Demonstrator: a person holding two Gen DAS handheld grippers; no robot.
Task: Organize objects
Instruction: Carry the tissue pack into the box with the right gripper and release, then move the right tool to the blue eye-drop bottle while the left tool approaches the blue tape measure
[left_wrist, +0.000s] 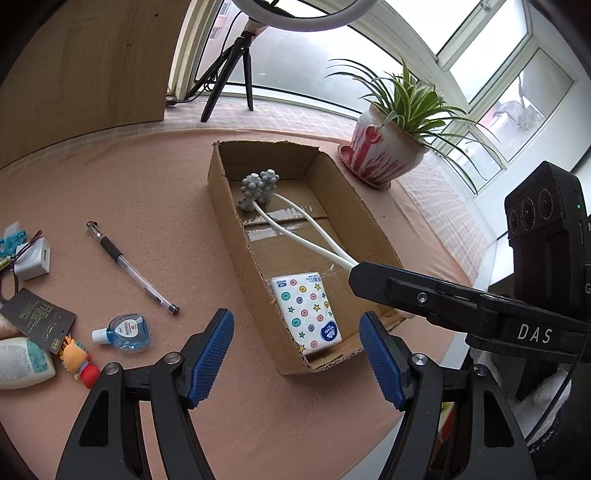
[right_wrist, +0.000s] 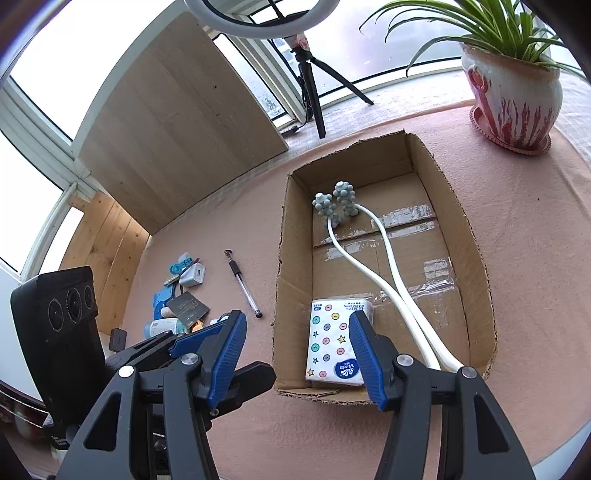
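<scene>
A round table (left_wrist: 155, 177) covered with a pinkish cloth fills most of both views. Behind it stands a wooden board (right_wrist: 177, 129) against the window, and a tripod (left_wrist: 236, 74) carries a ring light.

On the table lies an open cardboard box (left_wrist: 221, 192), long and shallow. Near its far right corner, outside it, stands a potted plant (left_wrist: 384, 151) in a white and red pot.

Inside the box lies a massager (right_wrist: 369, 258) with two white curved arms and two grey knobbed heads; the heads rest near the far left corner and the arms run toward the near right corner. A tissue pack (right_wrist: 332, 347), white with coloured dots and stars, lies flat at the near end of the box, just beside the left wall.

The left gripper (left_wrist: 295, 354) has its blue pads apart, and nothing is between them; it hangs above the near end of the box. The right gripper (right_wrist: 297, 354) is also spread apart over the near left part of the box, gripping nothing; its right finger (right_wrist: 365, 354) covers one edge of the tissue pack in the view.

Left of the box, on the cloth, lies a pen (left_wrist: 133, 267). Further left is a group of small things: a white charger (left_wrist: 33, 258), a dark tag (left_wrist: 37, 317), a white bottle (left_wrist: 22, 363), a small blue bottle (left_wrist: 125, 331) and a little toy figure (left_wrist: 79, 363).
</scene>
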